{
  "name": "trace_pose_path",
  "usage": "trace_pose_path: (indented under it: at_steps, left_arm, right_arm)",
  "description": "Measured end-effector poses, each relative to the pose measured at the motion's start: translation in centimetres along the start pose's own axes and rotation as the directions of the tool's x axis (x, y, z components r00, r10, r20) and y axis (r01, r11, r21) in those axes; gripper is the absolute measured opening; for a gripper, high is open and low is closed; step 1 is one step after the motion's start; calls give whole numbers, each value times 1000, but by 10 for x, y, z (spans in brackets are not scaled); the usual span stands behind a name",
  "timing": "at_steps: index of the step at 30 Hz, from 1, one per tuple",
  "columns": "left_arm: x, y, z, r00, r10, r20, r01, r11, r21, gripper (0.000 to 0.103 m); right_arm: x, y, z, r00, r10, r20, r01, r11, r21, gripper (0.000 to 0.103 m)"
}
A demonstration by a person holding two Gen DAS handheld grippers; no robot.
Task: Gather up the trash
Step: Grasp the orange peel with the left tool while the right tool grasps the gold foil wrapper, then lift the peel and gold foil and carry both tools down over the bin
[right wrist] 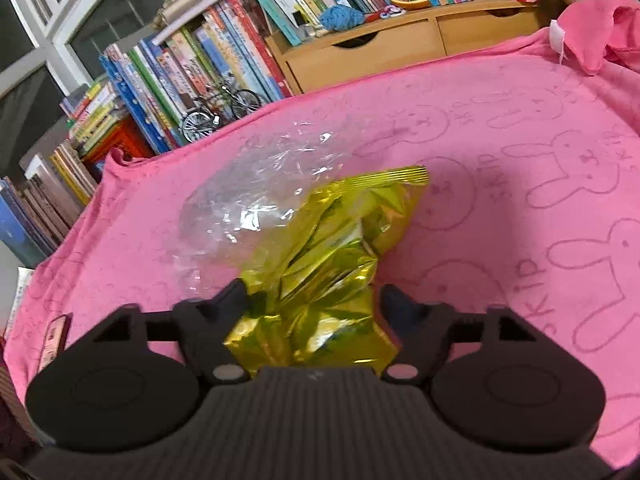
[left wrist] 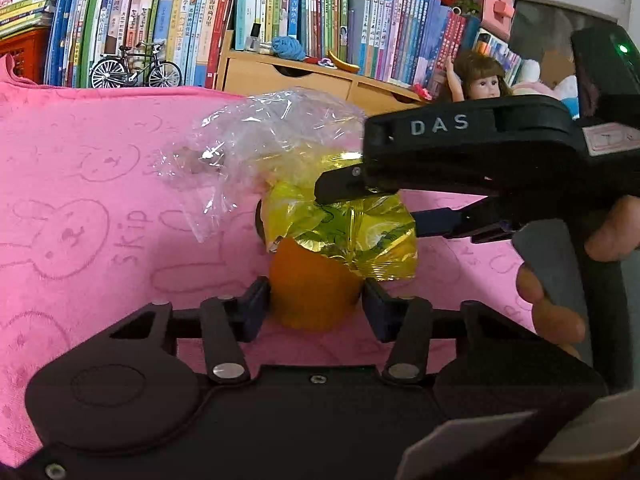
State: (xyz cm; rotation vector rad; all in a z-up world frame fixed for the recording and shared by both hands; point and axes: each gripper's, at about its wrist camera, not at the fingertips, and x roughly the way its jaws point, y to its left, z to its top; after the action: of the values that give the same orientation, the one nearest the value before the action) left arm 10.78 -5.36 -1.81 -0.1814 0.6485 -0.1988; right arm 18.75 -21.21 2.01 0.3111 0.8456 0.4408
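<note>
Trash sits in the middle of the pink cloth; your left gripper holds an orange cup between its two fingers, closed against its sides, and the cup stands upright on the cloth; your right gripper is clamped on a crumpled yellow foil wrapper, which in the left wrist view hangs directly over the mouth of the cup and touches its rim. The wrapper's long axis runs away from the right gripper, forward along its fingers; one end is between the fingers, the other end points out over the cloth. A clear plastic bag lies just behind the cup and wrapper, loose on the cloth, in neither gripper. I judge that the next step is to push the wrapper down into the cup; so the right gripper must come from above, straight along the cup's axis, while you keep the left one steady. The foil is stiff and wider than the opening, so it may catch on the rim.
</note>
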Motion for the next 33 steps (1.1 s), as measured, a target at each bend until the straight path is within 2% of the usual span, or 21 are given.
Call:
trace_pose_path:
  at_steps: [1, 6, 12, 18, 20, 22, 24, 26, 30, 32, 33]
  left_arm:
    - [-1, 1, 0, 1000, -6, -3, 5, 1000, -3, 43]
    - [-11, 1, -1, 999, -33, -7, 33, 999, -4, 41]
    - [-27, -6, -6, 999, -50, 0, 50, 998, 33, 39]
    - [-42, -4, -15, 999, -28, -17, 28, 999, 45, 35]
    - [-47, -1, -17, 1000, -24, -16, 25, 999, 38, 35]
    - [-53, 3, -19, 1000, -21, -11, 21, 999, 33, 35]
    - [-57, 6, -20, 1000, -18, -9, 18, 1000, 26, 35]
    - [-63, 9, -21, 1000, -19, -6, 19, 1000, 16, 35]
    - [-75, 12, -21, 1000, -27, 2, 27, 1000, 8, 34]
    - [-82, 13, -22, 1000, -30, 9, 30, 1000, 9, 34]
    - [-85, 13, -22, 999, -30, 11, 30, 1000, 9, 34]
  right_arm:
    - [-3, 0, -1, 1000, -1, 11, 1, 1000, -1, 64]
    - [-19, 1, -8, 999, -6, 46, 6, 1000, 17, 60]
    - [-42, 4, -16, 995, -17, 102, 15, 1000, 22, 58]
    - [-74, -4, -15, 980, -79, 183, 75, 997, 32, 57]
    - [-83, 1, -19, 968, -133, 214, 141, 990, -25, 57]
    - [-91, 11, -27, 941, -220, 257, 256, 959, -117, 57]
    - [-97, 17, -36, 918, -271, 288, 330, 926, -181, 58]
    - [-103, 18, -42, 909, -292, 298, 360, 910, -206, 58]
    - [-115, 16, -55, 898, -304, 318, 379, 901, -211, 58]
    - [-121, 16, -62, 876, -330, 350, 413, 889, -196, 58]
    - [-123, 18, -66, 853, -357, 381, 451, 872, -190, 58]
